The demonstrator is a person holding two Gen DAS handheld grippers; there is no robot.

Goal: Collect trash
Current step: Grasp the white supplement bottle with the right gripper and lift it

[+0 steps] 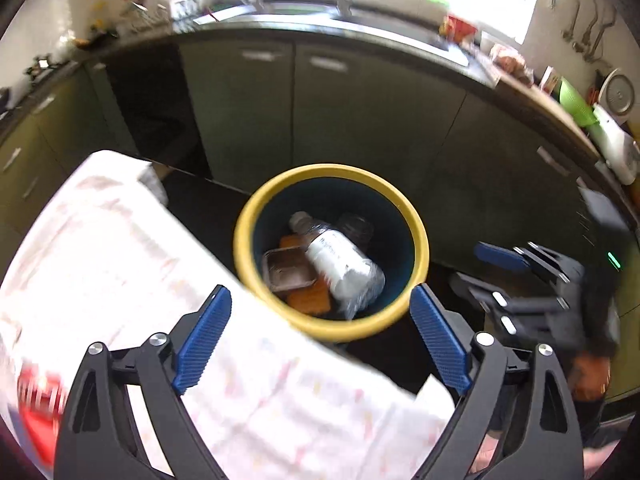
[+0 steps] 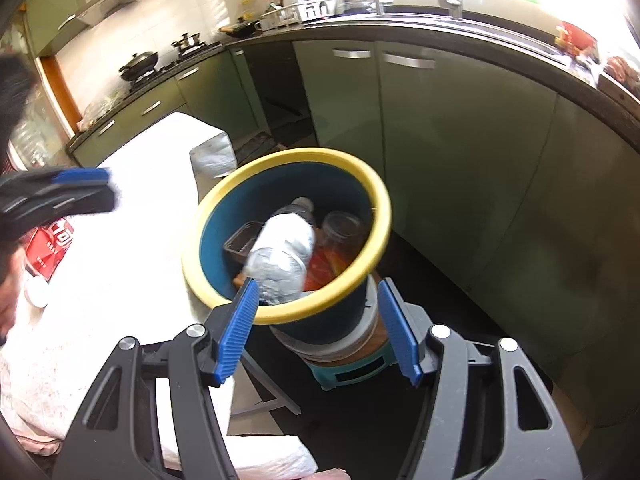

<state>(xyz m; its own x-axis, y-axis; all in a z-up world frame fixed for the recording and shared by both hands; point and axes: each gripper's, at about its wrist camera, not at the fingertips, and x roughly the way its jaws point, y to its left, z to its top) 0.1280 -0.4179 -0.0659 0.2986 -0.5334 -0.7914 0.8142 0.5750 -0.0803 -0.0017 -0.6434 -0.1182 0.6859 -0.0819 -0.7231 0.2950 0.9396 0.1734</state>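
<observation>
A blue bin with a yellow rim (image 1: 256,220) (image 2: 376,200) stands beside a cloth-covered table. Inside lie a clear plastic bottle (image 1: 340,260) (image 2: 282,254), a plastic tray (image 1: 284,270) (image 2: 240,242), orange wrappers (image 1: 310,300) (image 2: 328,264) and a clear cup (image 2: 340,228). My left gripper (image 1: 320,336) is open and empty above the table edge, near the bin. My right gripper (image 2: 316,328) is open and empty just above the bin's near rim. It also shows in the left wrist view (image 1: 484,268), right of the bin. A red packet (image 1: 38,404) (image 2: 50,250) lies on the table.
The white patterned tablecloth (image 1: 120,264) (image 2: 120,280) covers the table left of the bin. The bin sits on a teal stool (image 2: 352,372). Green kitchen cabinets (image 1: 360,120) (image 2: 460,160) and a sink counter (image 1: 320,20) run behind. A small white object (image 2: 36,292) lies by the red packet.
</observation>
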